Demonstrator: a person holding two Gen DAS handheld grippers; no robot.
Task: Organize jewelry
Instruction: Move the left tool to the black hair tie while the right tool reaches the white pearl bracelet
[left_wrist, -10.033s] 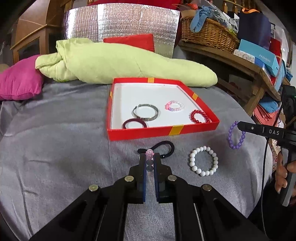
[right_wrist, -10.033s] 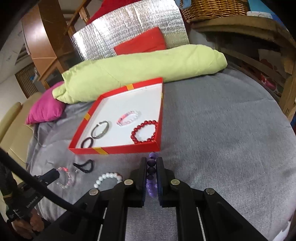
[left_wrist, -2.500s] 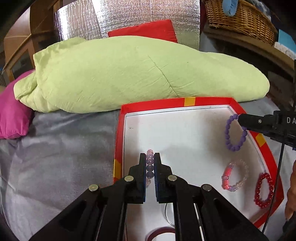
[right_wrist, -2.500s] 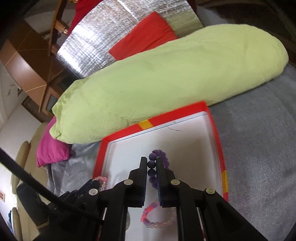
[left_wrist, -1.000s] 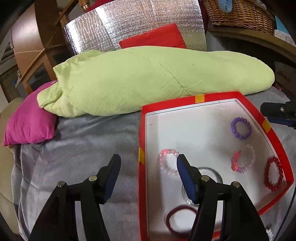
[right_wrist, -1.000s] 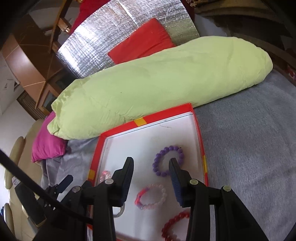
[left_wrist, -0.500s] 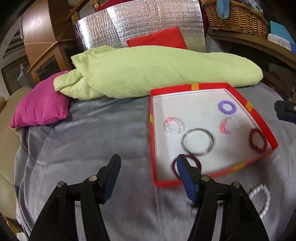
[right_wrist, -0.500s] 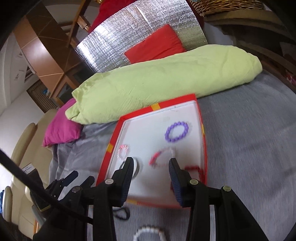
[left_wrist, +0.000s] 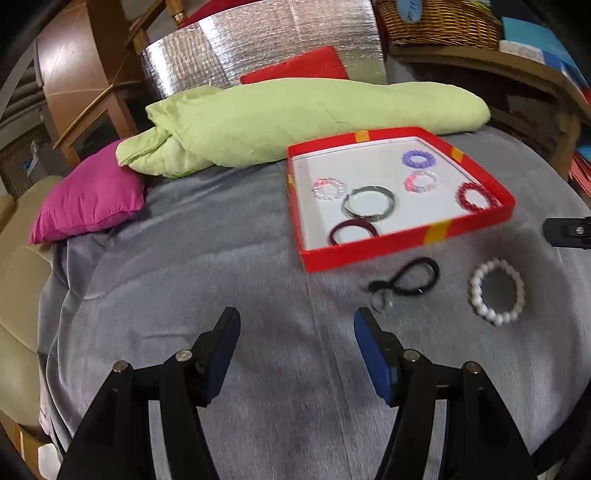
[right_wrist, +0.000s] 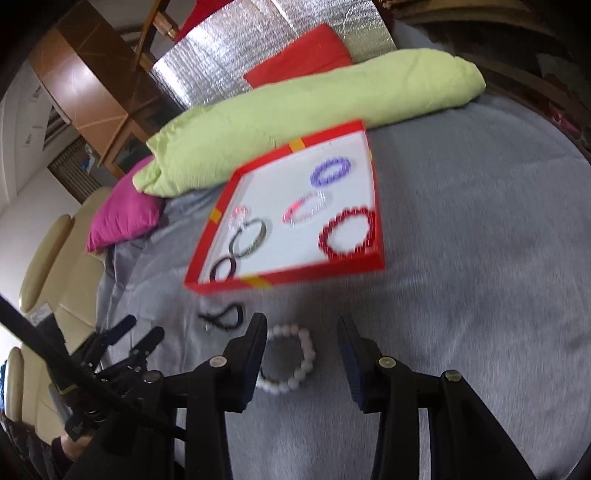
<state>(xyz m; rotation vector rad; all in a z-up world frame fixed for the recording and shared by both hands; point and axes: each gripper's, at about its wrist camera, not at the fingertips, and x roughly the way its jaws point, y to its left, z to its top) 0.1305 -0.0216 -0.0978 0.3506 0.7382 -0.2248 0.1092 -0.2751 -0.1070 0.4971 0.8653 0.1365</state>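
Observation:
A red tray (left_wrist: 406, 236) (right_wrist: 295, 275) with a white floor holds several bracelets, among them a purple one (left_wrist: 418, 159) (right_wrist: 330, 171), a clear pink one (left_wrist: 327, 189) and a red one (left_wrist: 476, 196) (right_wrist: 347, 234). A white pearl bracelet (left_wrist: 496, 291) (right_wrist: 291, 360) and a black cord bracelet (left_wrist: 410, 278) (right_wrist: 223, 315) lie on the grey cloth in front of the tray. My left gripper (left_wrist: 295, 328) is open and empty over the cloth, left of the black cord. My right gripper (right_wrist: 301, 332) is open and empty, just above the pearl bracelet.
A light green rolled duvet (left_wrist: 295, 118) lies behind the tray, with a magenta cushion (left_wrist: 88, 199) to its left and a red cushion (left_wrist: 295, 68) and foil sheet behind. A wicker basket (left_wrist: 436, 22) sits on a wooden shelf at the right.
Both grippers released their bracelets into the tray, opened, and pulled back toward me. The tray now looks farther away, and the pearl and black bracelets have come into view.

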